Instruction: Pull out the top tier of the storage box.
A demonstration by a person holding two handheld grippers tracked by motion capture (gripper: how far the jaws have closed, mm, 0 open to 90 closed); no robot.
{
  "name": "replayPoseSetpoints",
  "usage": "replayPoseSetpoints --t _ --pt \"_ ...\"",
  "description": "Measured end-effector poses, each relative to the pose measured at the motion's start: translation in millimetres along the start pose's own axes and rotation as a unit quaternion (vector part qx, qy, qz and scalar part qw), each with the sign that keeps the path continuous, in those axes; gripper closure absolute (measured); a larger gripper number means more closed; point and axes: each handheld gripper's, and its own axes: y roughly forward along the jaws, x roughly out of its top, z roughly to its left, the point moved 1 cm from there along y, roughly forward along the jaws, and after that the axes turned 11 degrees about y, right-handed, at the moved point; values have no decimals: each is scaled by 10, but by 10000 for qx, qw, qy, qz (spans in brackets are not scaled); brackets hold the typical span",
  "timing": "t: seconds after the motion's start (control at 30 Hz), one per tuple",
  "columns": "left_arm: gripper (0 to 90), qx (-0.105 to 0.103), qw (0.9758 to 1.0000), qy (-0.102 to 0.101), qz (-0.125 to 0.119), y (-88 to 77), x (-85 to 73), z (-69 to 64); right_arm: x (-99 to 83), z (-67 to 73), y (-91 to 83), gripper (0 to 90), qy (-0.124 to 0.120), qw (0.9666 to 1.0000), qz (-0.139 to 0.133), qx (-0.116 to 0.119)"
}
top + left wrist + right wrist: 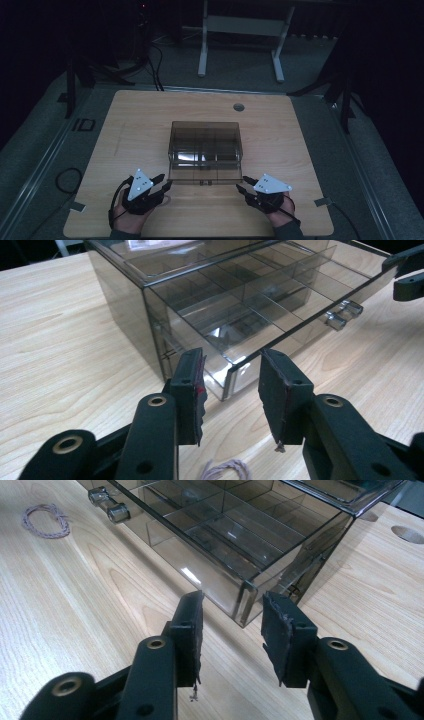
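A smoky clear plastic drawer box point(205, 150) sits mid-table, its drawer point(280, 300) pulled out toward the table's point(125, 120) near edge. The left gripper point(162, 184) and right gripper point(242, 184) flank the drawer's 2 front corners, jaws apart, gripping nothing. A thin cord loop point(46, 521) lies by the near edge.

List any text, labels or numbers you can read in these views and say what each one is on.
"ID": large dark letters on the grey floor mat left of the table, seen in the high view.
Pale slip under the clear drawer box top panel, at the upper edge of the left gripper view: too blurred to read.
No other lettering is legible on the box, table or jaws.
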Motion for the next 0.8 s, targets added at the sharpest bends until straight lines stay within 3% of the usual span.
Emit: replayPoseSetpoints --t 0.23,0.8 --pt "614 83 9998 -104 -145 -54 -11 75 -13 -63 -29 558 89 10000 -19 25" --pt "605 299 9994 -133 -145 -87 -69 168 -97 -270 -76 544 231 9996 10 -129"
